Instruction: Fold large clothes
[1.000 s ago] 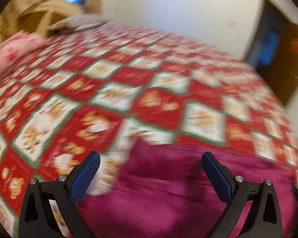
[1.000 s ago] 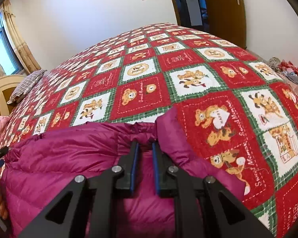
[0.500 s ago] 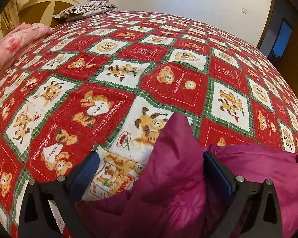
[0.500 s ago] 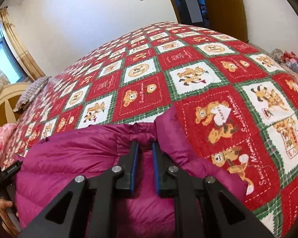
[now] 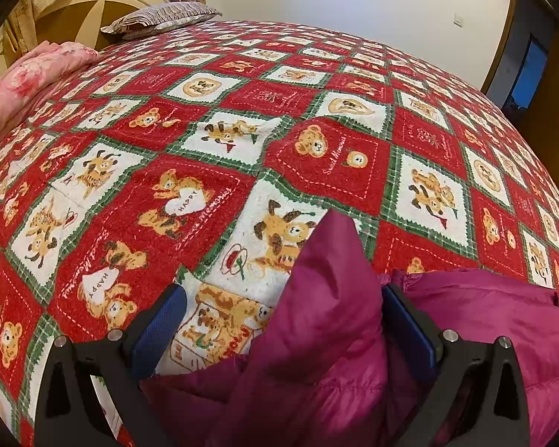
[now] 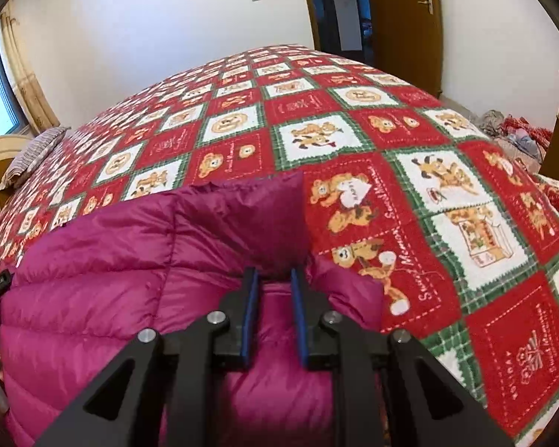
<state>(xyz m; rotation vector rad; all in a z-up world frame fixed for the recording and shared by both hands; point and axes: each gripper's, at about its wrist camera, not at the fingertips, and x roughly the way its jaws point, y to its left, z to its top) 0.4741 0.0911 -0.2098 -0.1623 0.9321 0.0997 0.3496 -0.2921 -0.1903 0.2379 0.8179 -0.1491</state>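
Note:
A magenta quilted down jacket lies on the bed's red patterned bedspread. My right gripper is shut on a raised fold of the jacket's far edge. In the left wrist view my left gripper is open, its blue pads wide apart, with an upright corner of the jacket standing between them. The rest of the jacket spreads to the right. Whether either left pad touches the cloth cannot be told.
The bedspread covers the whole bed. A striped pillow and a cream headboard are at the far end, a pink quilt at the left. A brown door and a clothes pile are to the right.
The right gripper has lifted the jacket edge and pushed it forward, so a flat folded panel now stands ahead of it. The left gripper stays open around the upright corner.

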